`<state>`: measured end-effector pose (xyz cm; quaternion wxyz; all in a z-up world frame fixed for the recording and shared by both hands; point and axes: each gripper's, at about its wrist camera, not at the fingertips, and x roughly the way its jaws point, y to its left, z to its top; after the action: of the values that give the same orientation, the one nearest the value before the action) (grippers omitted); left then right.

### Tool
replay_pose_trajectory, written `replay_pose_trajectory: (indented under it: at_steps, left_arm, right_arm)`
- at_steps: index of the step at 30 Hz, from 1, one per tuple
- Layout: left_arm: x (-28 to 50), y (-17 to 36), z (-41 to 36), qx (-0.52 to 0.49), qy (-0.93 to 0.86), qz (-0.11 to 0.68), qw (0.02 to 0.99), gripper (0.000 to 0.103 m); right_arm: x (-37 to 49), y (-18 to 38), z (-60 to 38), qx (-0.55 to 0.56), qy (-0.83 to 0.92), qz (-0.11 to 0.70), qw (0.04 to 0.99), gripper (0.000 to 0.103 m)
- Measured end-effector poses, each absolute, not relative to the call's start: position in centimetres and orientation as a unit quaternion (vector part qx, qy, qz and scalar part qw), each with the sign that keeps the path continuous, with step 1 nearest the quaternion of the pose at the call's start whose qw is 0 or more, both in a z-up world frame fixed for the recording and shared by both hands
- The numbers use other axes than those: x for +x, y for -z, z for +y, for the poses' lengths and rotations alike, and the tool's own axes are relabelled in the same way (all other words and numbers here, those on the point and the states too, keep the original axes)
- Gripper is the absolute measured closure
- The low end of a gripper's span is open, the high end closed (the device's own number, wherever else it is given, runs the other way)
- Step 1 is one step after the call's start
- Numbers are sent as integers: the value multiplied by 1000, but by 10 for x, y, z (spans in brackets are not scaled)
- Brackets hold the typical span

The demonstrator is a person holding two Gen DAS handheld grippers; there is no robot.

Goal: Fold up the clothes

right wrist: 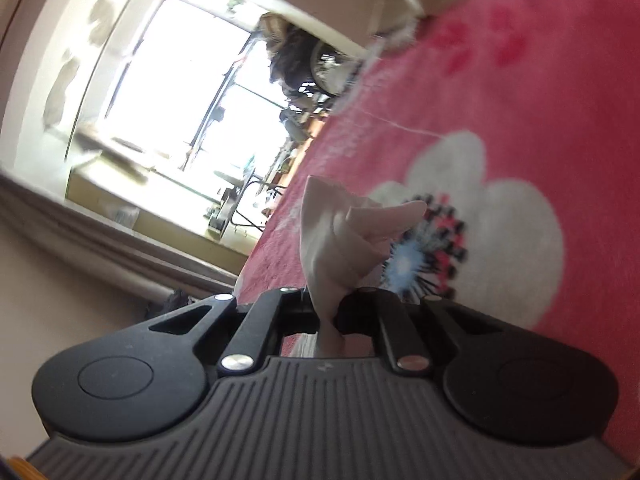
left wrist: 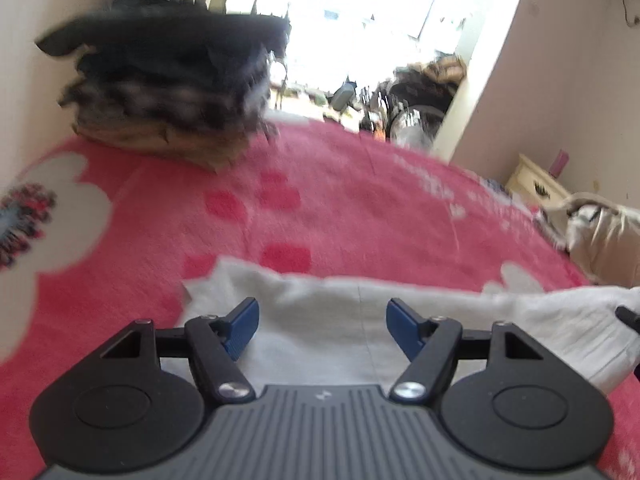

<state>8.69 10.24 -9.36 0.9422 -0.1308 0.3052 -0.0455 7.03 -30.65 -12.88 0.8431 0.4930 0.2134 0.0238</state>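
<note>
Our left gripper (left wrist: 322, 330) hangs released, its blue pads (left wrist: 243, 326) spread wide over a white garment (left wrist: 320, 336) with nothing between them; whether the pads touch the cloth we cannot tell. The garment lies flat on the pink blanket (left wrist: 320, 200), near the blanket's edge closest to us. Our right gripper (right wrist: 334, 316) is clenched on a bunched fold of the white cloth (right wrist: 340, 240), which sticks up past its fingers above the blanket's white flower (right wrist: 500, 232). A stack of folded clothes (left wrist: 168, 96) sits at the blanket's far left corner. We see no readable writing; the views are blurred.
</note>
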Motion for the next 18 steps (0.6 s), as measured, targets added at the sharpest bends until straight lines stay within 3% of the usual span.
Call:
replay_pose_trajectory:
  at_steps: [7, 14, 18]
  left_arm:
    - [91, 70, 49, 4, 110, 254, 961, 31]
    - [102, 118, -23, 173, 183, 290, 923, 35]
    - [93, 123, -22, 184, 186, 275, 925, 34]
  right_arm:
    - [66, 99, -287, 442, -57, 207, 871, 98]
    - [63, 83, -262, 403, -82, 211, 887, 98]
    - [67, 81, -247, 382, -95, 220, 893, 98]
